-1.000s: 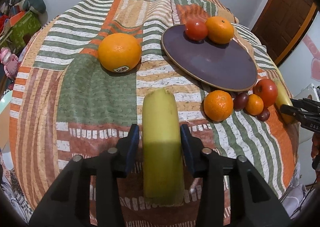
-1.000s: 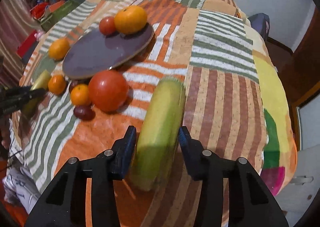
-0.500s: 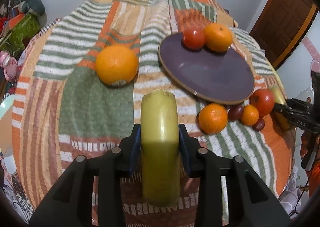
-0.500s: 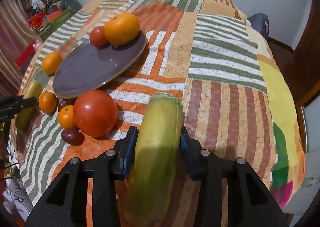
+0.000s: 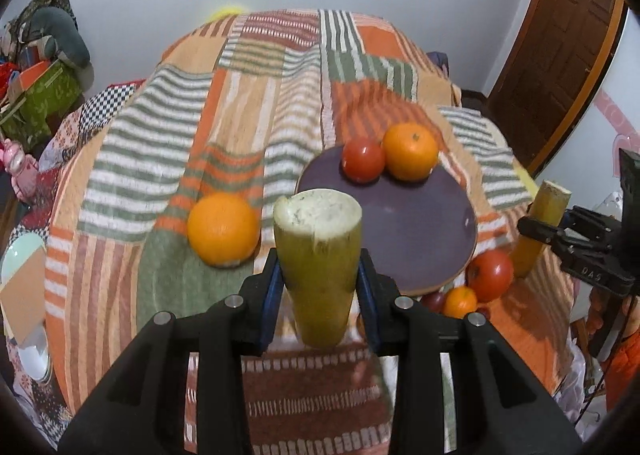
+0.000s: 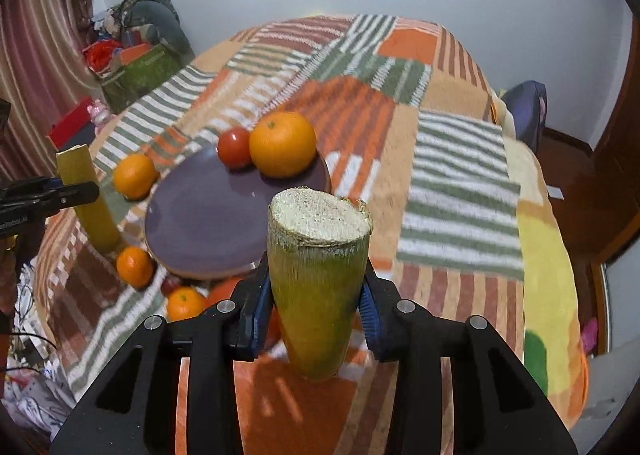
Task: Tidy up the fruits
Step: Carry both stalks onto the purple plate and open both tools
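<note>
Left claw point(image 5: 320, 287) clamped on a yellow-green cut stalk piece point(image 5: 318, 255), right claw point(image 6: 316, 295) likewise on another point(image 6: 318, 275), both raised above the patchwork-covered bed point(image 5: 168, 135) near the purple round plate point(image 5: 420, 223).

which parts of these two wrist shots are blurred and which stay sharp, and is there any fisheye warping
Left wrist view: the left tongs and their yellow-green stalk piece stay sharp, while the striped blanket smears with motion; the door bows at the edge. Right wrist view: the right tongs and their stalk piece look crisp, the blanket streaks, and dark corners ring the frame.
</note>
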A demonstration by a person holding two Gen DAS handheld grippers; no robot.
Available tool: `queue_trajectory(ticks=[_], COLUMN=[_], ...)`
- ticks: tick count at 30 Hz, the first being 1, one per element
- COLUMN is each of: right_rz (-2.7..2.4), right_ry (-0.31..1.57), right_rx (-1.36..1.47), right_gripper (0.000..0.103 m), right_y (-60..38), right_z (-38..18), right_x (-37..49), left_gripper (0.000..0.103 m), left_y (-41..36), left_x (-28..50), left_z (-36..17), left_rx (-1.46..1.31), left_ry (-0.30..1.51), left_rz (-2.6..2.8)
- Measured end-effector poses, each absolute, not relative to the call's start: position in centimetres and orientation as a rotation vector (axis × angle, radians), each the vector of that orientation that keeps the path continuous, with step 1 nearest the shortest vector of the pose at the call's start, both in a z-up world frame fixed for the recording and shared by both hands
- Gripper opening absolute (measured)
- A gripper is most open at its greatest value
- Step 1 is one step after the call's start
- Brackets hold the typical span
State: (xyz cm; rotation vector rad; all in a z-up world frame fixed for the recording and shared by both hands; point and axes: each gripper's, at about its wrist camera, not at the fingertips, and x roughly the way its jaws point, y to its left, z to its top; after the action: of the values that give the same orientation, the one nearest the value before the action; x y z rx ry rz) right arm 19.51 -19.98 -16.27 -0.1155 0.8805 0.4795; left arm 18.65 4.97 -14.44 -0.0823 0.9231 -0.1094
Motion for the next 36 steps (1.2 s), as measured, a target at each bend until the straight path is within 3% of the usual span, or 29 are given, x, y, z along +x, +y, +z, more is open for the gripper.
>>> queue_trajectory(ticks=[8,20,36], right_rz=[0.498,0.537,0.666], right_ry=[0.819,0.833,0.875], right_rx=[-0.17,-0.231,-0.352], right_gripper=[0.035,0.035,0.035], right_y=[-18.0,-15.0,-8.9], right_z=[-14.8,-16.0,-18.5], right_x=[20.9,23.5,25.1], left_gripper=[0.034,0.034,0.04], left_y=[3.3,0.8,3.0], left_x=[20.8,23.7,26.7], left_z=[-13.1,-15.5,-17.1], left_rx=[-0.069,-0.072,-0.158], left_ry=[0.885,0.96,0.973], left_rz=[-0.147,-0.223,-0.211])
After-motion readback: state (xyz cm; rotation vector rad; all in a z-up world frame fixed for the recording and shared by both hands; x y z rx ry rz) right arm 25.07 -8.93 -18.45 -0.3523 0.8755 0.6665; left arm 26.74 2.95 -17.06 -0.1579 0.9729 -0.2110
